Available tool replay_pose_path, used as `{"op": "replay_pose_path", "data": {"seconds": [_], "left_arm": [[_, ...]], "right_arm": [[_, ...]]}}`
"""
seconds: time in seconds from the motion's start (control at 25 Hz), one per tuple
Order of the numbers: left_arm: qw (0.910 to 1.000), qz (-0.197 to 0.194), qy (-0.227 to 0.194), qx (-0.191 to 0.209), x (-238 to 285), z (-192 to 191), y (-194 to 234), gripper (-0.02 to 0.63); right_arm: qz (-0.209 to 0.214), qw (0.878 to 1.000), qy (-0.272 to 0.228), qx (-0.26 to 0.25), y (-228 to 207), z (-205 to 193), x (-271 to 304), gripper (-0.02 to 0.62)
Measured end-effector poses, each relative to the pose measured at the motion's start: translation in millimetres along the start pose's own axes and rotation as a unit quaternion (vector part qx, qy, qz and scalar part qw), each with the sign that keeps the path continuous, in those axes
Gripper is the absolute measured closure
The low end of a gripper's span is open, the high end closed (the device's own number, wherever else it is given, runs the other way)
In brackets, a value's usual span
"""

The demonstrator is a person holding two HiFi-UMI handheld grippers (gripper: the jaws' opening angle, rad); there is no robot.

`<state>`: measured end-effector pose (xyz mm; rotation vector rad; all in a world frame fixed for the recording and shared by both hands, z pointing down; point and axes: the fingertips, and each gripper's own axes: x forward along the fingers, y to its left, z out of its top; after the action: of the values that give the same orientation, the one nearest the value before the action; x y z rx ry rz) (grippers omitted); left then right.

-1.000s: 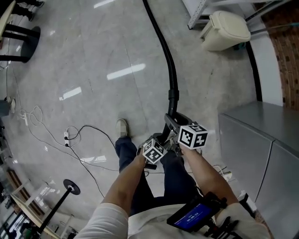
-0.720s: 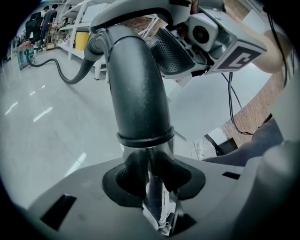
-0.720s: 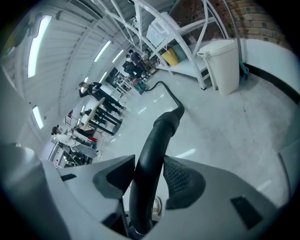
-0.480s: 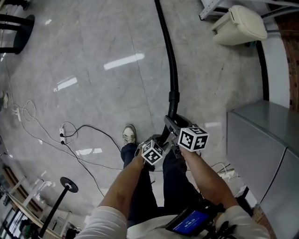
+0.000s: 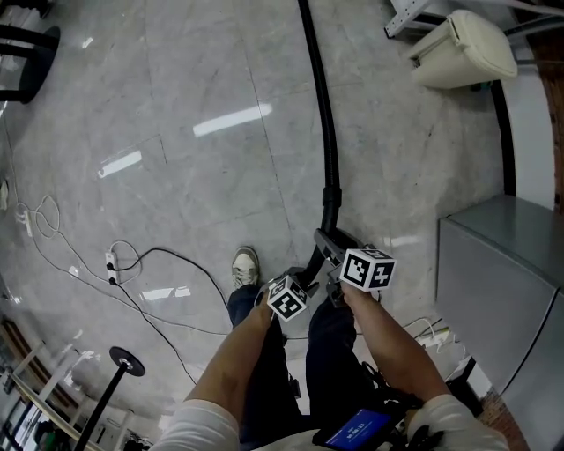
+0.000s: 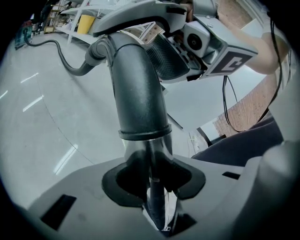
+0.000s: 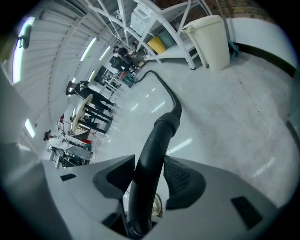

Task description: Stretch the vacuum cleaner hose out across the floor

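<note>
Between the jaws of left gripper [image 6: 157, 174] and right gripper [image 7: 145, 183], hose handle [image 7: 161, 137] sits clamped

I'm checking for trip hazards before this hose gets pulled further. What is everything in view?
hose: one, black, on the floor from top centre down to the tongs
bin: one, cream, top right
rack: one, white, beside the bin
cabinet: one, grey, right edge
cables: several, black and white, on the floor at left
stand: one, black with a round base, lower left
shoe: one, white, centre
left tongs: one, grey, shut on the hose's end
right tongs: one, grey, shut on the hose's curved handle
</note>
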<state>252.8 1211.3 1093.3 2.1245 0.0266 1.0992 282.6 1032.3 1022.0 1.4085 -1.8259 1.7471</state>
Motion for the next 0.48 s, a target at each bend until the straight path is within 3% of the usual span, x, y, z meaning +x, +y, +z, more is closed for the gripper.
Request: {"op": "replay_pose_path", "data": {"seconds": [0.48], "left_arm": [[0.9973,-0.06,0.029,-0.03,53,-36,32,0.479]], "right_arm": [[-0.007,0.999,0.013,0.041,-66,-28,63,0.41]]}}
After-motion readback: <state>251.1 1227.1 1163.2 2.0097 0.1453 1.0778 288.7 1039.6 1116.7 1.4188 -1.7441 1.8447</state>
